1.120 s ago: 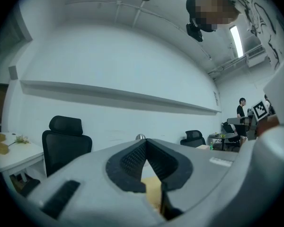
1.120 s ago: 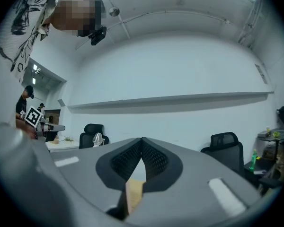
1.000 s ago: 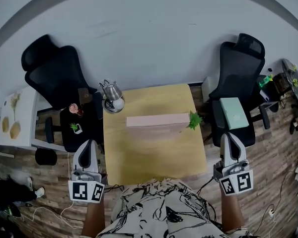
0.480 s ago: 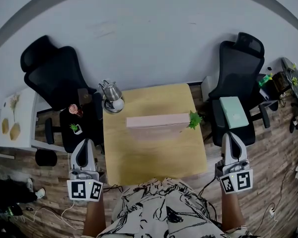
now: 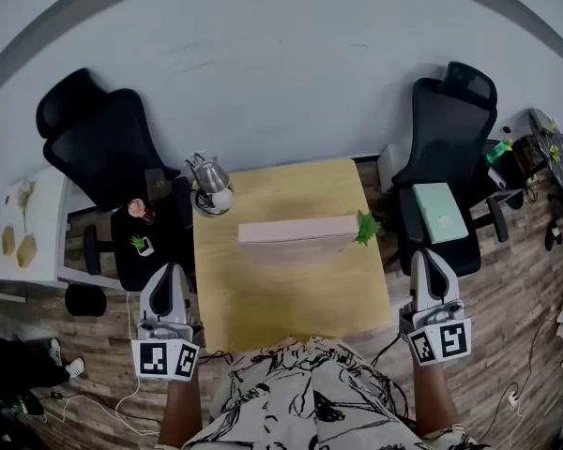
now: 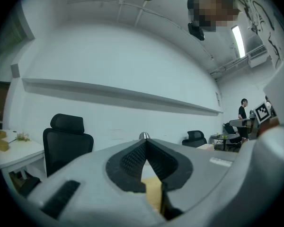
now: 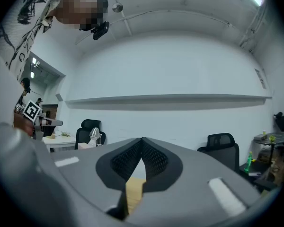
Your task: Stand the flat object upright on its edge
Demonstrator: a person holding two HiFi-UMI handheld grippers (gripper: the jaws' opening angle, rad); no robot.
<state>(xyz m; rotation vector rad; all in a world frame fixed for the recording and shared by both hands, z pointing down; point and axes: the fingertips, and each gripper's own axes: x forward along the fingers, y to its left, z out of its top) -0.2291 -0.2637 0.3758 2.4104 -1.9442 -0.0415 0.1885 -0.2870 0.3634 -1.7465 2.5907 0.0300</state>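
Shirt (image 5: 296, 397) in black-and-white print nearest, at the bottom of the head view. Either side of it, a gripper in each hand, both pointing level and away from the body. Left gripper (image 5: 168, 270) beside the table's near left corner, over the wooden floor (image 5: 507, 345); jaws closed right up, ribbed pads (image 6: 130, 157) meeting at the tip with nothing caught between them. Right gripper (image 5: 429, 254) beside the near right corner, closed just the same and equally empty (only a sliver of yellow showing through the gap lower down). Neither touching the table (image 5: 291, 293) nor anything on it.

Further out, across the middle of the table, pink box (image 5: 298, 228): long, slim, running left to right, showing a narrow top strip with a paler face below, so apparently up on its long edge rather than lying flat. Well apart from both grippers. Just beside its right end, small green plant (image 5: 366, 226). At the far left corner, metal desk lamp (image 5: 211, 181).

Beyond and to the sides, two black office chairs: left chair (image 5: 103, 143) with a small pot (image 5: 143, 244) on its seat, right chair (image 5: 455, 129) with a pale green box (image 5: 439, 212) on its seat. White side table (image 5: 38, 223) at the left edge. Plain white wall (image 5: 281, 82) behind everything.
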